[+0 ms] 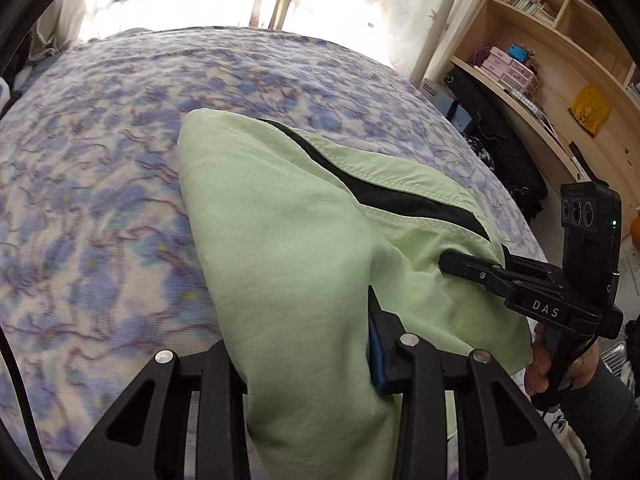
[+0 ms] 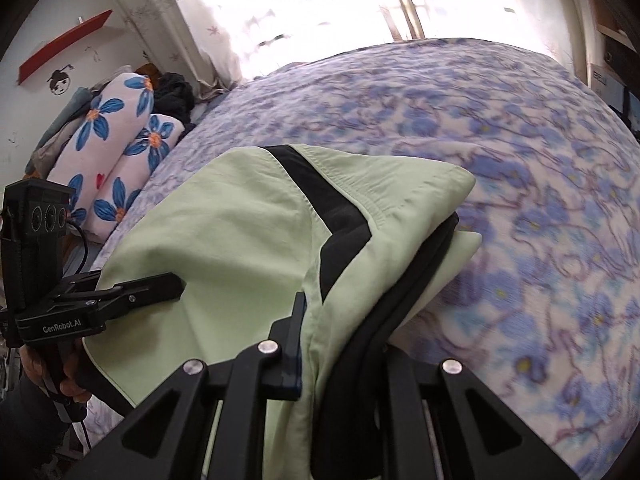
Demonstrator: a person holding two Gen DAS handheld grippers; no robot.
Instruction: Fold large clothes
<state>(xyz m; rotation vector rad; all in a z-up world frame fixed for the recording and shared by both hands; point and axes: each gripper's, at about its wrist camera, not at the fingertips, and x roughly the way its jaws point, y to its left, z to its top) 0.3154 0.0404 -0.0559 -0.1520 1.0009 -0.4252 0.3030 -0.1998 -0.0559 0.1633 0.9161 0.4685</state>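
A light green garment (image 1: pixel 280 240) with a black stripe (image 1: pixel 400 196) hangs lifted over the bed (image 1: pixel 100 160), which has a blue flowered cover. My left gripper (image 1: pixel 312 340) is shut on its near edge. One blue-padded finger (image 1: pixel 378 352) shows and the other is hidden under the cloth. To the right, my right gripper (image 1: pixel 452 260) pinches another part of the same edge. In the right wrist view the garment (image 2: pixel 224 216) drapes over my right gripper (image 2: pixel 332 320), which is shut on the cloth, and the left gripper (image 2: pixel 176 280) clamps it at the left.
A wooden desk and bookshelf (image 1: pixel 540 60) and a black bag (image 1: pixel 500 148) stand beyond the bed's right side. Rolled flowered blankets (image 2: pixel 120 152) lie at the bed's far left end. Bright curtained windows are behind. A person's hand (image 1: pixel 560 364) holds the right gripper.
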